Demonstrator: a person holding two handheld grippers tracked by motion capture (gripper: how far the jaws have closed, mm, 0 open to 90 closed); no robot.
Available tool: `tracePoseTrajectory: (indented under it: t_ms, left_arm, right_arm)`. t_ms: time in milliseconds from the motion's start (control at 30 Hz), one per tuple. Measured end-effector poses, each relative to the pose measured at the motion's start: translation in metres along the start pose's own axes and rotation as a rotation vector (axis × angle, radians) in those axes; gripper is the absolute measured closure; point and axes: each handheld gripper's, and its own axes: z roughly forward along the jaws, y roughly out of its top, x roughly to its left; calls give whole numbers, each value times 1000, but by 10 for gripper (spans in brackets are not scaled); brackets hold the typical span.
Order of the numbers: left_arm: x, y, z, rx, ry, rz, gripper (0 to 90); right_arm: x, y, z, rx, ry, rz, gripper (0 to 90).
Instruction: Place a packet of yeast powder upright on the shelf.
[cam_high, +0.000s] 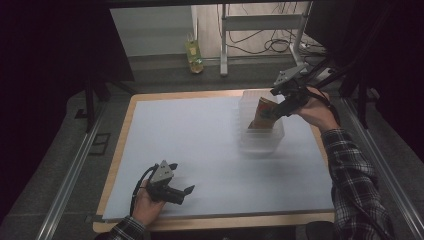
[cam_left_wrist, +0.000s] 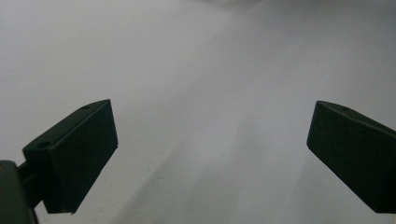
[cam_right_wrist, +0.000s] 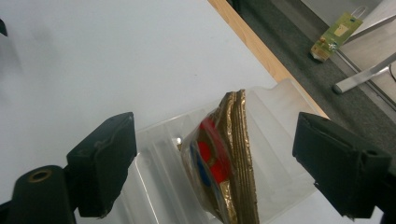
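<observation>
Right hand-held gripper hangs over the clear bin near the tabletop's far right corner, jaws apart. A gold packet stands upright in the bin, between the jaws, untouched. Left hand-held gripper rests near the near-left edge, jaws wide, empty.

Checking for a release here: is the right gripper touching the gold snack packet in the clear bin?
Apart. In the right gripper view, the right gripper has its jaws spread wide, with clear bin showing on both sides of the gold snack packet.
</observation>
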Motion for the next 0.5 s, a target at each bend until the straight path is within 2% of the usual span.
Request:
tracePoseTrajectory:
  t_ms: [167,500]
  left_arm:
    - [0,0,-2,-33,-18,-16,9]
    - [0,1,-5,-36,11,-19,1]
  right_arm:
    - [3,-1,-4,-16,-1,5,126]
    - [12,-5,-14,-38,4,49,104]
